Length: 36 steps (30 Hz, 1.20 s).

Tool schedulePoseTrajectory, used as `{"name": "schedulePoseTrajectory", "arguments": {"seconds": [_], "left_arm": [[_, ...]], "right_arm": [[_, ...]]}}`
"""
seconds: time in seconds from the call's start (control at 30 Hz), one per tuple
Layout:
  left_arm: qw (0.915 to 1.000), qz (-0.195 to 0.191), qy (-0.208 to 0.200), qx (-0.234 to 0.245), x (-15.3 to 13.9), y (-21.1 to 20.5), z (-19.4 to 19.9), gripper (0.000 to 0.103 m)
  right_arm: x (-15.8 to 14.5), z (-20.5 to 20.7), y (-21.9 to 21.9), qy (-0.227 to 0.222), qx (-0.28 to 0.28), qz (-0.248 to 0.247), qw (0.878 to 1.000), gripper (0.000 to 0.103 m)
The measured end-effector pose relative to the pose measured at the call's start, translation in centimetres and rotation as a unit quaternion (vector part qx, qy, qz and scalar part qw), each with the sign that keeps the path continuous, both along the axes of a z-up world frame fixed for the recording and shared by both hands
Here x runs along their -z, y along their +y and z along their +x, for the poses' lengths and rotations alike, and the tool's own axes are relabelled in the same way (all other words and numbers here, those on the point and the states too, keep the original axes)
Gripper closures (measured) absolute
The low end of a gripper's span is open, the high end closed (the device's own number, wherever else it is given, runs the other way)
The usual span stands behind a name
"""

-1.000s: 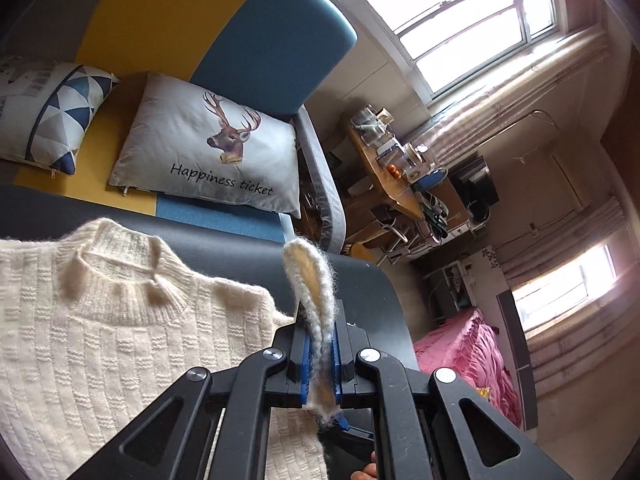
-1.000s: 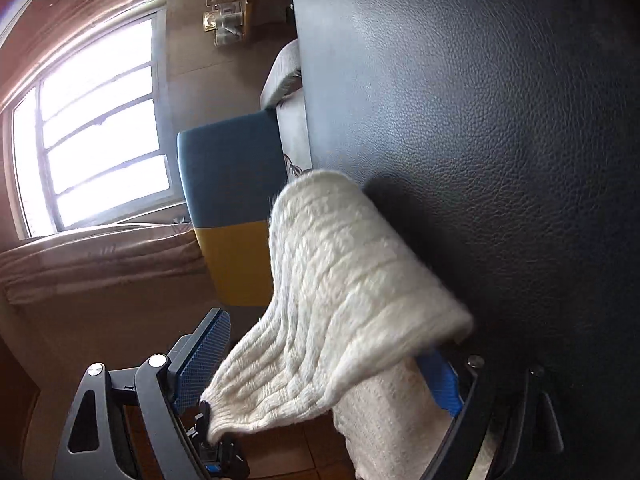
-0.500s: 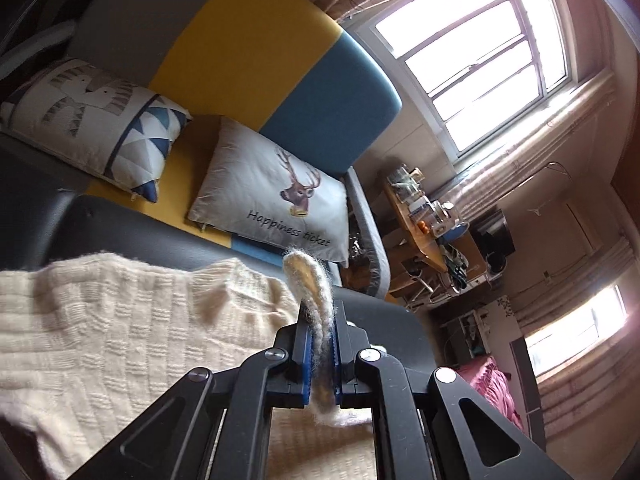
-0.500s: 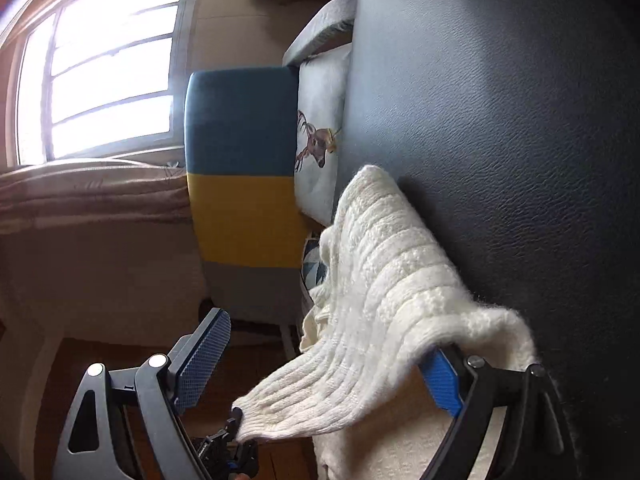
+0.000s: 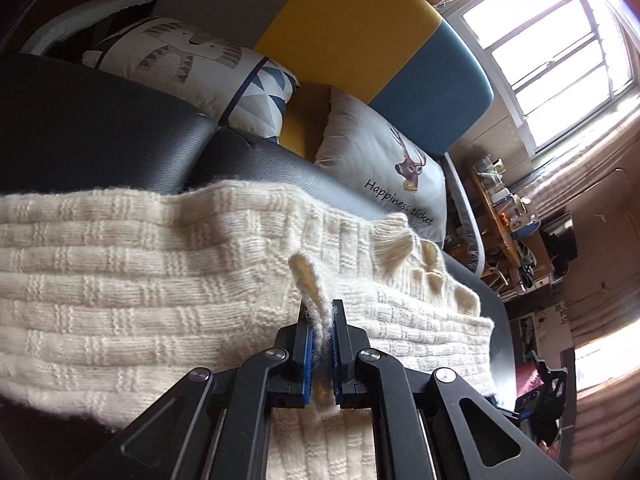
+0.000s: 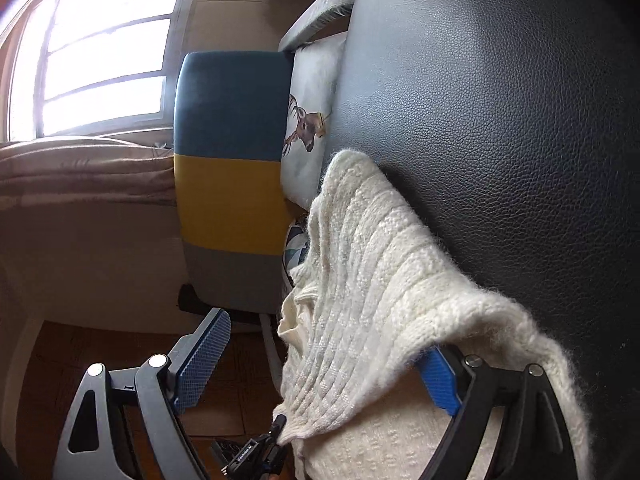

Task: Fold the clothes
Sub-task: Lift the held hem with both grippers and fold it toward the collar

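two tools share one cream sweater [image 5: 168,280]. the left tool [image 5: 320,344], pads pinching a fuzzy edge, has swung down and across since a second ago, carrying that edge over the body, so the neckline is now covered (a fold half made, i judge). the right tool [image 6: 320,364] stands spread, chunky basket-weave knit draped over one finger. the sweater lies on the pebbled black leather table [image 6: 500,120].

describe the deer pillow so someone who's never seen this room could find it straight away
Start at the sofa with the yellow and blue backrest, behind the black leather surface where the cream sweater lies. Two pillows sit on its seat. The deer pillow is the one below the blue panel, printed with a stag's head and the words "Happiness ticket"; its neighbour has blue triangles.
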<state>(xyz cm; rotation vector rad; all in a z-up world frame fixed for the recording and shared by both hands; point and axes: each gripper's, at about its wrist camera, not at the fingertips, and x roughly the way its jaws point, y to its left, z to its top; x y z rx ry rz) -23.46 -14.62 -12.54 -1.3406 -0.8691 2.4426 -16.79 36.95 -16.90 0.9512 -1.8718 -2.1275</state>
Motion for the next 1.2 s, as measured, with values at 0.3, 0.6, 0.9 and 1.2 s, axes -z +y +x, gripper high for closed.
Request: {"name": "schedulePoseTrajectory", "arguments": {"seconds": [0.3, 0.6, 0.9, 1.2], "left_arm": [[0.9995, 0.02, -0.019, -0.012, 2.1, -1.9, 1.2, 0.096], [0.9938, 0.101, -0.047, -0.003, 2.9, -2.6, 0.7, 0.072], [1.0, -0.008, 0.004, 0.003, -0.9, -1.0, -1.3, 0.096], [0.9989, -0.023, -0.039, -0.014, 2.3, -2.4, -0.6, 0.094]], "right_arm": [[-1.2, -0.7, -2.8, -0.018, -0.06, 0.134, 0.989, 0.013], [-2.5, 2.0, -5.0, -0.004, -0.141, 0.235, 0.962, 0.013], [-3.9, 4.9, -3.7, -0.005, -0.147, 0.311, 0.939, 0.013], [-5.4, 3.2, -2.5, 0.043, -0.127, 0.241, 0.961, 0.013]]}}
